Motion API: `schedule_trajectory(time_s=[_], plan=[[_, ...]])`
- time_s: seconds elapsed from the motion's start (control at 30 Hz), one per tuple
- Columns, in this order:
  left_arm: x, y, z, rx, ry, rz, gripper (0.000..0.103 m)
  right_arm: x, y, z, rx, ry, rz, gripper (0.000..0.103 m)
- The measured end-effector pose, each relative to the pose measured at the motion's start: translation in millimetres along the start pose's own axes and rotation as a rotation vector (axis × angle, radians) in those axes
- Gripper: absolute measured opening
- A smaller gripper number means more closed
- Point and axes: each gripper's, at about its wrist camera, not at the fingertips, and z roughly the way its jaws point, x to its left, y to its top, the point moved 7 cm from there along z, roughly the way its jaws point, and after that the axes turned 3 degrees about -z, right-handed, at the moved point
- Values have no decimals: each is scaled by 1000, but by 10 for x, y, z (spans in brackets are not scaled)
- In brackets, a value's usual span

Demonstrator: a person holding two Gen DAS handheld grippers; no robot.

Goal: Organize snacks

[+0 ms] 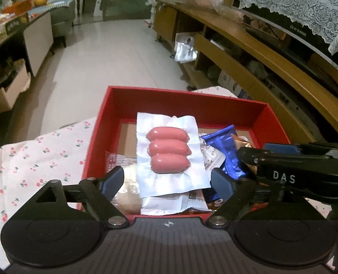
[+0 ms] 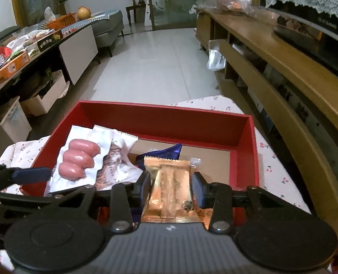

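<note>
Now we see our left gripper (image 1: pixel 166 180) spread wide above the clear vacuum pack of three pink sausages (image 1: pixel 167 150), its pads clear of the pack, which lies atop other wrappers in the shallow red cardboard box (image 1: pixel 216 111). Our right gripper (image 2: pixel 172 188) presses both pads against a shiny orange-gold foil snack packet (image 2: pixel 171 191), held over the box's near edge on the cherry-print cloth (image 1: pixel 31 157).

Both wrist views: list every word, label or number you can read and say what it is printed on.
"DAS": white letters on the black body of the right tool, seen in the left wrist view.
Print on the snack wrappers in the red box: too small to read.
Lettering on the television's frame and on the cartons on the far table: blurred, unreadable.
</note>
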Motion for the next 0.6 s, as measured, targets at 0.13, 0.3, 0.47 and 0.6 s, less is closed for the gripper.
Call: schedule_trajectory(time_s=[0.13,0.3,0.47,0.6], plan=[[37,-17,-111,-12,18,-5,93,-1,-27,-99,-1,7,11,57],[74,-57,-218,-14,21,-24,95,13,-60,-194,-7,-6,-3,60],[71,-103,-383,-44,54,-11,95,-15,-87,-435,-43,-3,26,60],[37,-118,-814,-172,99,7,96,-13,-147,-726,-83,6,40,60]])
